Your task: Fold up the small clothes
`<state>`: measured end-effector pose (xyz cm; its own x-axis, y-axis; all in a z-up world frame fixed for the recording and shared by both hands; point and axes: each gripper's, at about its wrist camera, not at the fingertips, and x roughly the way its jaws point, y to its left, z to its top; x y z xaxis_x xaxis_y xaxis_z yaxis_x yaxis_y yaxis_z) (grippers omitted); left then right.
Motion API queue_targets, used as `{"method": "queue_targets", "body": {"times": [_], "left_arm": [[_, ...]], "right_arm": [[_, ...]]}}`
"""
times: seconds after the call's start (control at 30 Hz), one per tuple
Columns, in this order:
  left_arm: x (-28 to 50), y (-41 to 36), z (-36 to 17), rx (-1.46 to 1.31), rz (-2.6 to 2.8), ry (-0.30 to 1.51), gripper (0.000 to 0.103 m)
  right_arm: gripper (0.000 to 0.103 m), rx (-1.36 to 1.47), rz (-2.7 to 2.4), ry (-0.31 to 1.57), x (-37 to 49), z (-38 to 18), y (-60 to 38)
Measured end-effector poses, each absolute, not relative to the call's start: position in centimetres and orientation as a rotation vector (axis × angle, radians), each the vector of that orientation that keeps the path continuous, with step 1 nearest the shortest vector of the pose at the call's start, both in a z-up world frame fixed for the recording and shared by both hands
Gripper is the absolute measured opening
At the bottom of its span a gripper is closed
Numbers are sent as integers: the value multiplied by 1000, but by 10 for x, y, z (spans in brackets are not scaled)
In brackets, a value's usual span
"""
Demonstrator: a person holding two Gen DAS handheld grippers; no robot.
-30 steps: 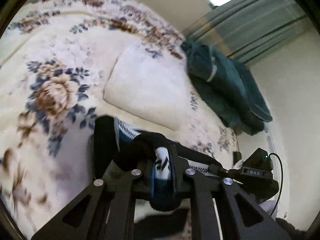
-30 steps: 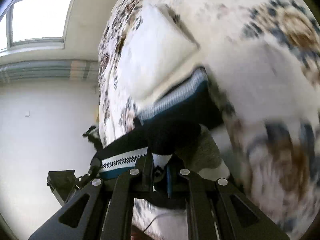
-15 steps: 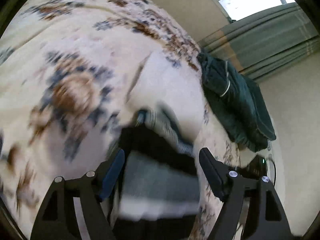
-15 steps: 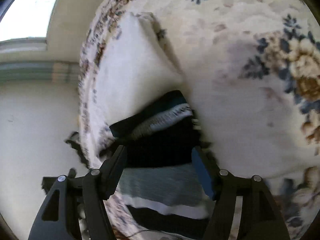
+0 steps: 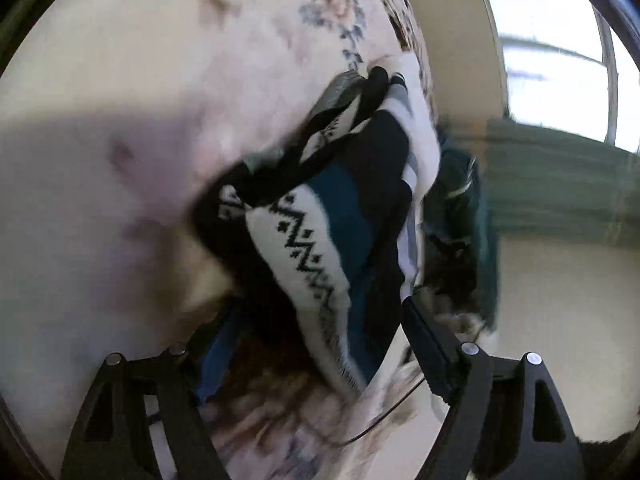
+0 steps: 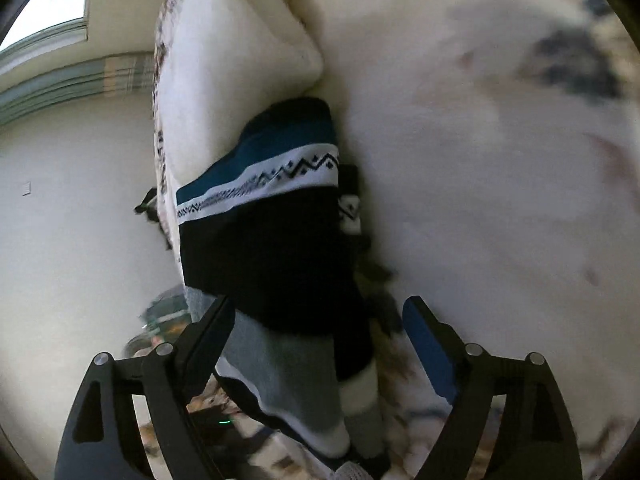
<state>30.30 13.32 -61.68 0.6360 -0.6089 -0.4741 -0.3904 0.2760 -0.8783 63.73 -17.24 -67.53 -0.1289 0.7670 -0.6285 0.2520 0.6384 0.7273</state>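
Left hand-held gripper [image 5: 316, 344] wide | right hand-held gripper [image 6: 320, 332] wide | folded socks [image 6: 276, 232] long axis running away from fingers

So a second ago both grippers are clamped on the patterned sock; now the left gripper [image 5: 316, 332] and right gripper [image 6: 318, 320] both have their jaws spread wide. The sock [image 6: 276, 224] is out of their grip, lying folded on the floral bed cover [image 6: 480, 160] against the white pillow [image 6: 224, 68].
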Motion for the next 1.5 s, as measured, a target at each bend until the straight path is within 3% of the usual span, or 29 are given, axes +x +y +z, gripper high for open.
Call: {"method": "queue_targets", "body": {"times": [0.23,0.3,0.33,0.43,0.63,0.87,0.93,1.0,1.03,1.2,1.23,1.33,1.5], "left_arm": [[341,117,-623,-1270,-51,804,76],[346,119,-615,-1259,-30,790,33],[348,123,-612,-1268,-34,784,33],[355,135,-593,-1250,-61,791,29],[386,177,-544,-1111,-194,879,28],[419,185,-534,-1001,-439,1092,29],[425,175,-545,-926,-487,1205,40],[424,166,-563,-892,-513,1287,76],[421,163,-574,-893,-496,1323,81],[399,173,-596,-926,-404,1328,81],[395,177,-590,-933,-389,1302,81],[378,195,-559,-891,-312,1216,81],[321,214,-511,-542,-76,1167,81]], "right_arm": [[89,855,634,1825,653,-710,-146],[77,809,650,1808,652,-707,-136],[52,795,660,1801,651,-705,-133],[35,774,659,1737,639,-691,-132],[25,951,536,1600,578,-652,-165],[20,1102,343,1404,418,-588,-194],[19,1099,282,1398,372,-582,-184],[19,1049,215,1441,321,-589,-179],[19,1038,186,1465,309,-593,-174],[25,1041,84,1609,267,-644,-174],[37,1024,86,1623,271,-643,-174],[61,947,116,1700,274,-634,-178],[63,826,63,1787,260,-606,-205]]}}
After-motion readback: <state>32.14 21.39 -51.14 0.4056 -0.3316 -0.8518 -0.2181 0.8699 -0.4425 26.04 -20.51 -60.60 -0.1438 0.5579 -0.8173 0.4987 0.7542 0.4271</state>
